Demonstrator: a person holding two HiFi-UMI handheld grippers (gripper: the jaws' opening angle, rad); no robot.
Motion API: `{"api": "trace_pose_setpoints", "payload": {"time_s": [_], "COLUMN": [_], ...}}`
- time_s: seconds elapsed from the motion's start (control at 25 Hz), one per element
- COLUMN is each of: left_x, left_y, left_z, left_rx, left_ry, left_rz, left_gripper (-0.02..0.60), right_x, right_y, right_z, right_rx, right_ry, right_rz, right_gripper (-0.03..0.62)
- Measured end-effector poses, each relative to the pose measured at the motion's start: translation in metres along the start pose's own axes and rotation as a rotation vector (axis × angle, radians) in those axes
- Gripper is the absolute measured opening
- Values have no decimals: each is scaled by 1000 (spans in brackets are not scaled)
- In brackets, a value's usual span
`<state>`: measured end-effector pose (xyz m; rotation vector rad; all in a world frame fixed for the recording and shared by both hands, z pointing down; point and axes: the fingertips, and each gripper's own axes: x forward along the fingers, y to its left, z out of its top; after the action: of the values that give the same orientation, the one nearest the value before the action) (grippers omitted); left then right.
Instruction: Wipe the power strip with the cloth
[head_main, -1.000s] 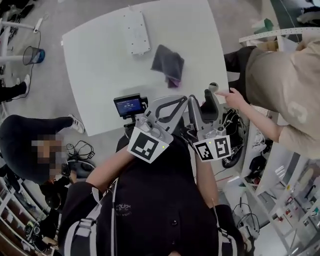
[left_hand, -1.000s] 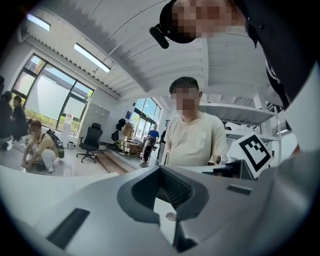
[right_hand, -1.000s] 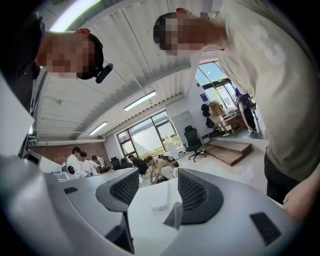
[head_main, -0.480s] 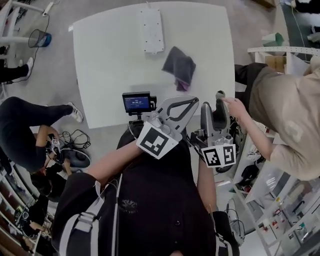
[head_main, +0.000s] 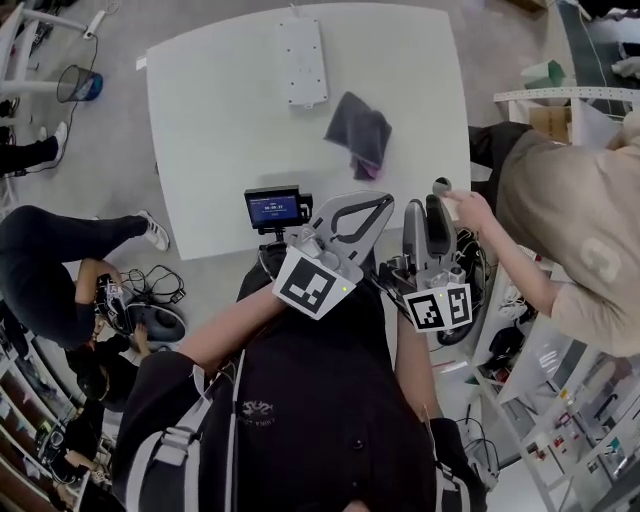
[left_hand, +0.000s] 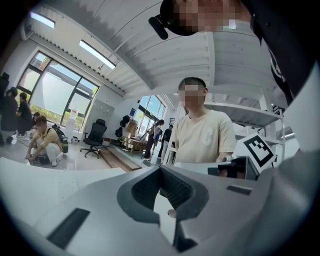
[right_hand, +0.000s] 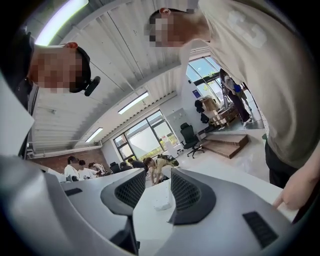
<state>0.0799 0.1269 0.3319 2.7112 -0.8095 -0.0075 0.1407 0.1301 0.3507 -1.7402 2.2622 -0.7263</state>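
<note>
Both claws are hovering by the near edge of the table (head_main: 200, 150): L gripper (head_main: 385, 202) pinched together, empty; R gripper (head_main: 425, 205) narrow, jaws just been closing on nothing. Cloth (head_main: 358, 135) is lying crumpled ahead, nearer L. Power strip (head_main: 305, 62) is sitting beyond, long axis running away from the wearer.

Nothing here reads clearly to me. The small screen (head_main: 277, 208) at the near edge of the table (head_main: 220, 120) shows pale figures too small to make out, and the print on my black top (head_main: 258, 415), nearer than the table, is blurred. The left marker cube (head_main: 313, 283) and right marker cube (head_main: 438, 307) bear only black-and-white squares.
</note>
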Motion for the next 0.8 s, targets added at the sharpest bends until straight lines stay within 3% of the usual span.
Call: {"api": "trace_pose_setpoints", "payload": {"time_s": [0.12,0.28,0.48,0.6,0.8], "left_x": [-2,-7,7,18,11], "left_y": [-1,2,-22,-38,-26], "left_z": [3,-8,-17,-13,-6], "left_rx": [29,-50,54,48,77], "left_ry": [-26,20,94,59,18], "left_rz": [-19,20,-23,-62,-74], "left_gripper": [34,34,34,34,34], "right_x": [-4,-3,-14,-24,-16], "right_y": [1,5,-3,-11,-4], "right_z": [2,-3,8,14,-1], "right_rx": [-18,-20,-27,-50,-45], "right_ry": [-12,-12,-16,-21,-10], "right_rz": [-3,12,23,-7,-18], "right_gripper": [173,164,164,164,164]}}
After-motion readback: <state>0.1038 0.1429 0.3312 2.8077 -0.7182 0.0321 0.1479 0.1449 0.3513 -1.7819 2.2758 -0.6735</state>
